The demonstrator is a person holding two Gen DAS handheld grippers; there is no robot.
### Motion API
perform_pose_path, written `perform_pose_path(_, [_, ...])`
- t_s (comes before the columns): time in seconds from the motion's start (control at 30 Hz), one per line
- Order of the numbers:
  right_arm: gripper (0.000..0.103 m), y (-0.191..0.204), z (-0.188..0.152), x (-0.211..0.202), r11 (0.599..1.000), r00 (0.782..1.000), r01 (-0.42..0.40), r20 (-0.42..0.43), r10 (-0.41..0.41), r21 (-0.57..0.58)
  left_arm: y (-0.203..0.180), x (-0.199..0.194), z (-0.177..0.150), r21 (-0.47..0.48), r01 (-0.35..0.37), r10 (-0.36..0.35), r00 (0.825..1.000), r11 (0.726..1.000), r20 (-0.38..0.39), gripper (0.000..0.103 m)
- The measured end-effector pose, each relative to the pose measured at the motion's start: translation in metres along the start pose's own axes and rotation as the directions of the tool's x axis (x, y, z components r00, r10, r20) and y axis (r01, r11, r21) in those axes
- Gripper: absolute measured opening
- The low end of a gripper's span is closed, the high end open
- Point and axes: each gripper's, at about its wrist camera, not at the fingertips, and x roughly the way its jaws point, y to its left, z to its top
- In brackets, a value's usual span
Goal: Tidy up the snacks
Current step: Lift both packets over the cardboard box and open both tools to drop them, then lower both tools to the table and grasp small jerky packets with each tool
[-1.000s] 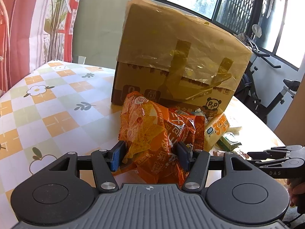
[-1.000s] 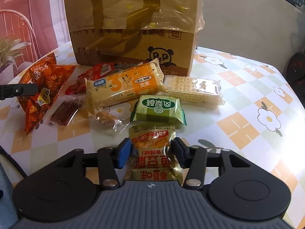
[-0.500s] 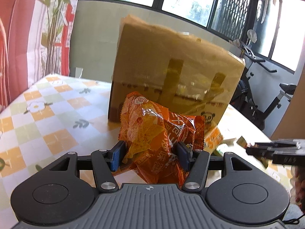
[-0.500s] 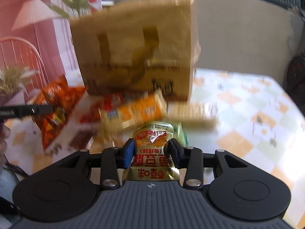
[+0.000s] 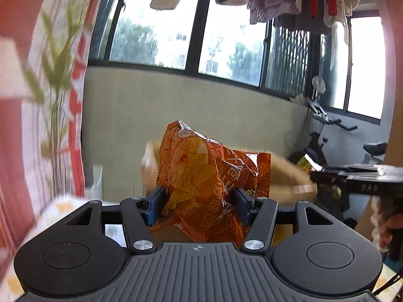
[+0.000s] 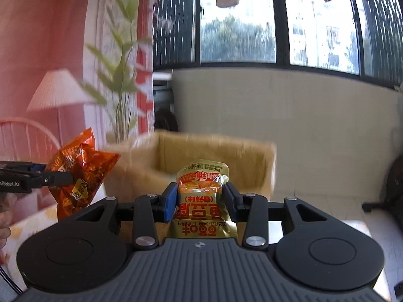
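My left gripper (image 5: 199,201) is shut on an orange corn chips bag (image 5: 214,176), held in the air in front of the cardboard box (image 5: 284,173). The same chips bag (image 6: 80,173) and the left gripper (image 6: 37,173) show at the left of the right wrist view. My right gripper (image 6: 200,198) is shut on a small yellow snack packet (image 6: 202,191), raised level with the open top of the cardboard box (image 6: 214,156), whose inside shows blurred. The right gripper (image 5: 317,173) with its yellow packet (image 5: 306,163) appears at the right in the left wrist view.
A checked tablecloth (image 5: 63,206) shows low on the left. Behind stand a plant (image 6: 123,75), a lamp (image 6: 58,90), a red curtain, a low wall with windows and an exercise bike (image 5: 335,136). A person's hand (image 5: 388,226) holds the right gripper.
Both grippers have risen from the table with their packets and tilted toward level. The box has dropped lower in both views, and the other snacks on the table are out of sight.
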Motion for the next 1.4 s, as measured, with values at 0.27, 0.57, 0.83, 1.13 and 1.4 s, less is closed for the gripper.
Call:
perform_pose_path(0.27, [0.043,-0.023,0.026,0.071,0.999,0.999,0.003,-0.037,-0.002,0.05,-0.019,0.076,0.055,0.023,-0.03,0.03,0.999,0.999,-0.037,0.063])
perform_pose_path(0.57, [0.059,-0.052,0.023,0.092,0.992,0.995,0.024,-0.096,-0.012,0.125,-0.014,0.13,0.065,-0.004,-0.078,0.077,0.987,0.997,-0.14,0.072])
perform_pose_path(0.83, [0.059,-0.053,0.011,0.047,0.989,0.998,0.006,-0.058,0.003,0.148,0.006,0.083,0.048,-0.034,-0.094,0.088,0.987,0.995,-0.136,0.072])
perform_pose_path(1.13, [0.078,-0.034,-0.022,-0.004,0.981,0.998,-0.046,-0.029,0.052,0.19,0.011,0.021,-0.003,-0.048,-0.14,0.128,0.973,0.989,-0.191,0.072])
perform_pose_path(1.4, [0.081,0.009,-0.068,-0.023,0.996,0.991,-0.052,-0.115,0.061,0.076,0.0,-0.003,-0.054,-0.092,-0.104,0.078,0.966,0.99,-0.248,0.071])
